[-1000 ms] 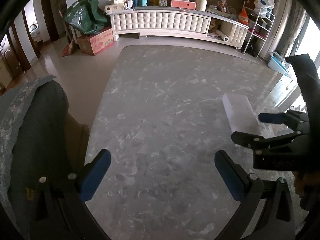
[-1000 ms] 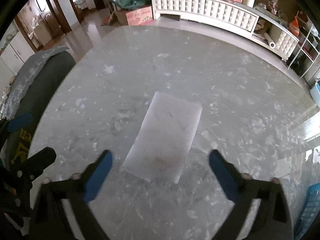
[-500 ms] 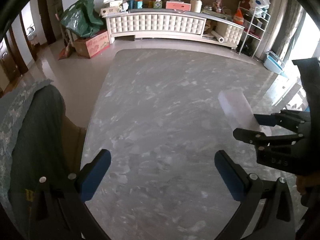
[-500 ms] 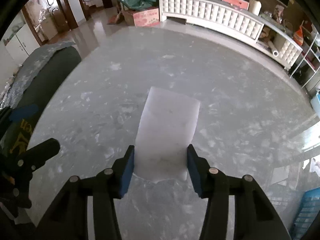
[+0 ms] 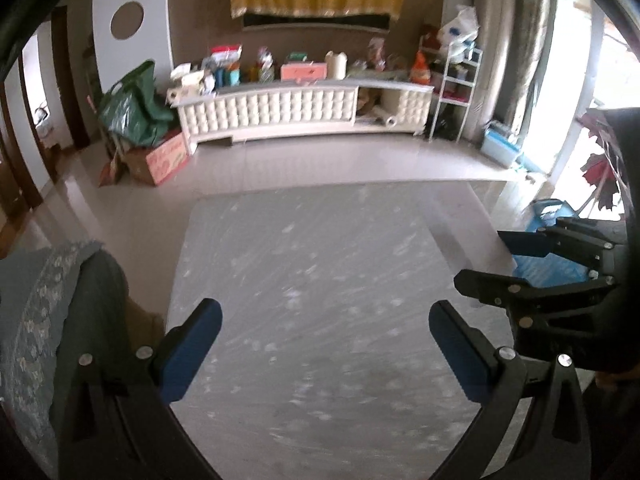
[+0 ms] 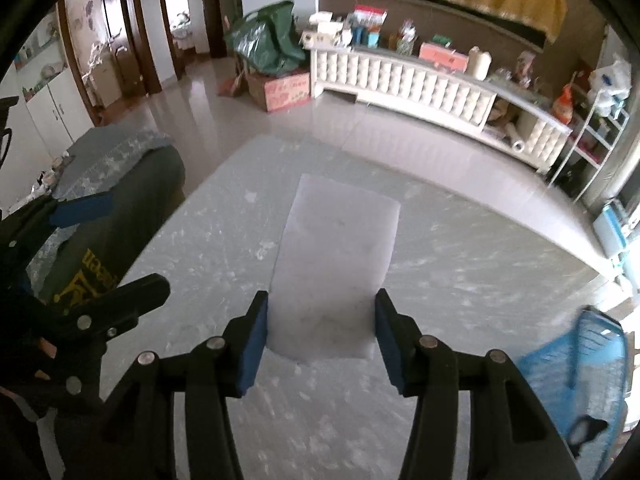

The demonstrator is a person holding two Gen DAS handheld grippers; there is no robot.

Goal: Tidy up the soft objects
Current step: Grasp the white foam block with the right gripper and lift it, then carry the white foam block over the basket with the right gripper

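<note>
A white rectangular foam pad [image 6: 336, 264] is held at its near end between the blue pads of my right gripper [image 6: 320, 330], lifted above the grey marble table [image 6: 460, 280]. My right gripper also shows side-on at the right of the left wrist view [image 5: 492, 264]; the pad does not show there. My left gripper [image 5: 325, 334] is open and empty over the table [image 5: 320, 280]. It also shows at the left edge of the right wrist view [image 6: 104, 244].
A grey cushioned chair [image 5: 48, 320] stands at the table's left. A blue basket [image 6: 580, 376] sits at the right, below the table's edge. A white cabinet [image 5: 280, 110] with clutter, a green bag [image 5: 132, 108] and a cardboard box [image 5: 164, 160] stand across the floor.
My right gripper shut on the foam pad and lifted it off the table. Both wrist views have tilted upward, showing more of the room.
</note>
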